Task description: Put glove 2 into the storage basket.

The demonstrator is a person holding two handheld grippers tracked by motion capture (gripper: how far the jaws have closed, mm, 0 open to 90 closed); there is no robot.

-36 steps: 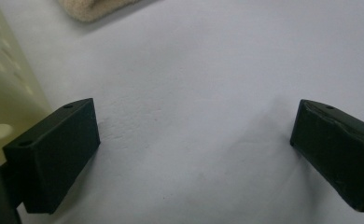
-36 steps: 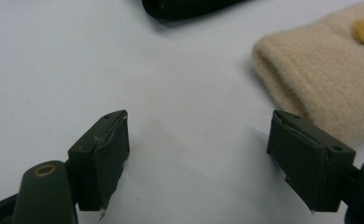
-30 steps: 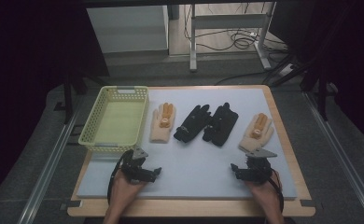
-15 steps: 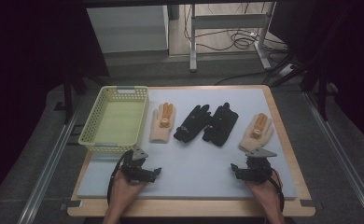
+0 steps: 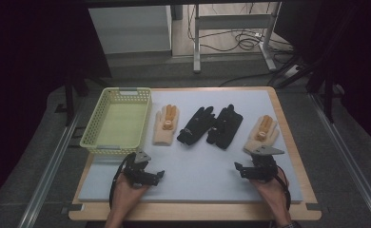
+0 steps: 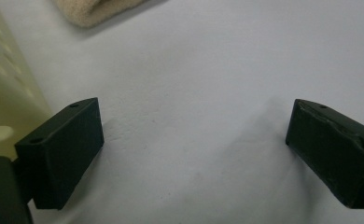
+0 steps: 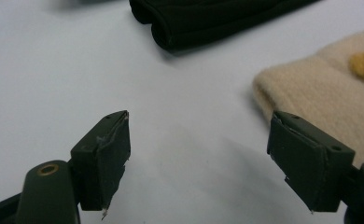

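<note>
The left claw [image 5: 148,176] rests on the table [image 5: 198,166] with jaws apart, holding nothing. The right claw [image 5: 250,170] (jaws also spread) sits at six o'clock of the cream glove [image 5: 262,135], just beside its cuff.

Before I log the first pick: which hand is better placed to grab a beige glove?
Probably the right. The right gripper sits just below the right beige glove, whose cuff lies by its open jaws. The left gripper, also open, is farther from the left beige glove.
</note>
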